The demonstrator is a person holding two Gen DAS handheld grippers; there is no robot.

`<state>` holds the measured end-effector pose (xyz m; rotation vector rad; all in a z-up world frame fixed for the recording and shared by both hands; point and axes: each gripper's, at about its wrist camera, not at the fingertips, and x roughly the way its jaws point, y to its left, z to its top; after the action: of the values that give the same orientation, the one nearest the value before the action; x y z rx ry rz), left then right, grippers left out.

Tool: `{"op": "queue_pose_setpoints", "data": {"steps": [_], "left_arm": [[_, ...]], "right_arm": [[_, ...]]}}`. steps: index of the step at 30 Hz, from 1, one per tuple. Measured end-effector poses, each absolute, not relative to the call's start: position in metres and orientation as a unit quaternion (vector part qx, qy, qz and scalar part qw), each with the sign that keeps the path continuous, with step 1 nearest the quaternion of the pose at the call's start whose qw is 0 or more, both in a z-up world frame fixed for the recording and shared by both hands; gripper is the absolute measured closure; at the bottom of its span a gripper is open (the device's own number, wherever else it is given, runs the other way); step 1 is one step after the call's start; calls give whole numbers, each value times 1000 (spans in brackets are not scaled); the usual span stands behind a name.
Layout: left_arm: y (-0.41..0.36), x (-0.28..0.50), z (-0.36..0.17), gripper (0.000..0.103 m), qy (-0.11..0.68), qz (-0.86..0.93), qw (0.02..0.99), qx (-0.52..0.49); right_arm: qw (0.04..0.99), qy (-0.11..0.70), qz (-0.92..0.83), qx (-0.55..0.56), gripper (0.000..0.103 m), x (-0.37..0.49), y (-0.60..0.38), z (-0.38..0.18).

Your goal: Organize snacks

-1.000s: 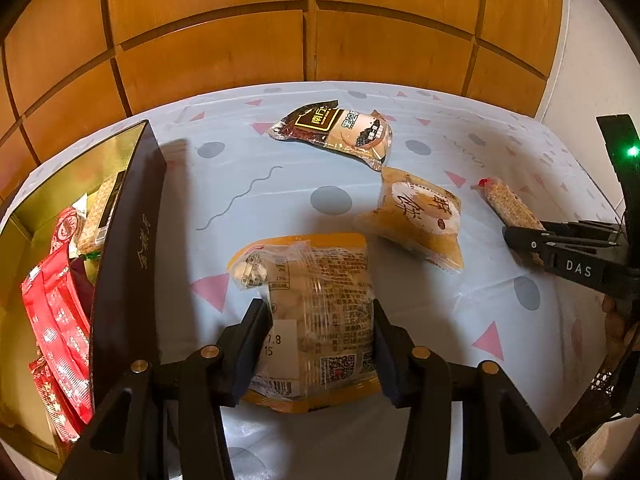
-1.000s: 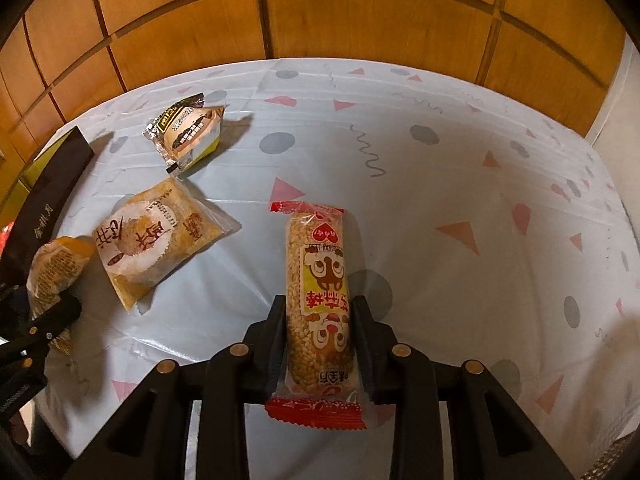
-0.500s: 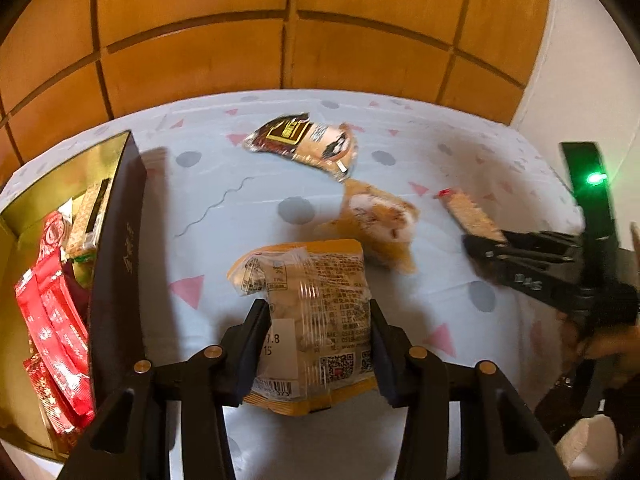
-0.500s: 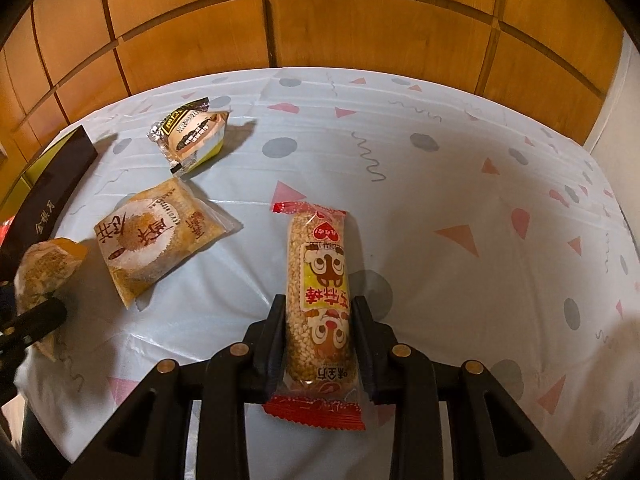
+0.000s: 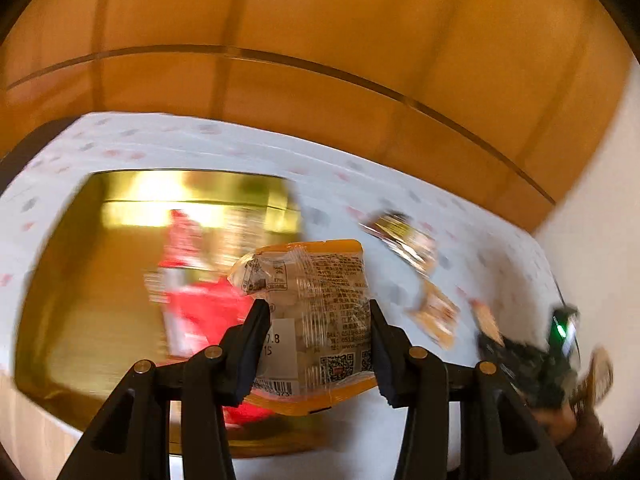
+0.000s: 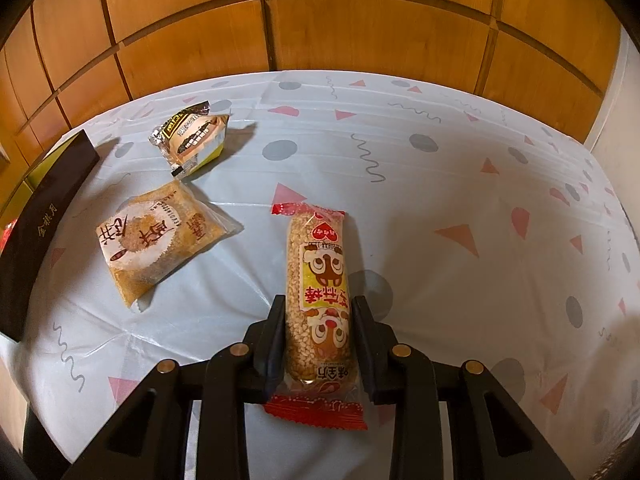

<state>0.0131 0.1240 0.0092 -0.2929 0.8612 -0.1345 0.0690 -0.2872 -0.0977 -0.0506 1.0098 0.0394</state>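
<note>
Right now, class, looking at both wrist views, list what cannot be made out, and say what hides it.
- Left wrist view: contents of the gold box are smeared by motion blur; only red wrappers show.
- Left wrist view: the two loose packets on the cloth are blurred, labels unreadable.
- Left wrist view: the right gripper is blurred at the edge.
- Right wrist view: the dark box wall hides the box interior.

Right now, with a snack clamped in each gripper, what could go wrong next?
The left gripper pinches the clear-wrapped snack bag only at its lower half while swinging fast toward the gold box; the soft bag could slip or land on the red packets crookedly. The right gripper grips the long rice bar near one end, so it may pivot or crush.
</note>
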Motion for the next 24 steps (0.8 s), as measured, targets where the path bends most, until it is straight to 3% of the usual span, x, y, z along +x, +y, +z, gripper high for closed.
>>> {"op": "queue_pose_setpoints", "data": {"steps": [10,17,24], "left_arm": [[231,73,-35,55,481,65,853,-192],[245,125,-62,54,503,102,842,-164],[240,117,-60,53,499,130,844,-147]], "right_arm": [[873,487,18,-27,71,71,-286,-98],[872,488,17,-28,71,72,-286,-99],[872,489,14,-31,71,72,-285,-99]]}}
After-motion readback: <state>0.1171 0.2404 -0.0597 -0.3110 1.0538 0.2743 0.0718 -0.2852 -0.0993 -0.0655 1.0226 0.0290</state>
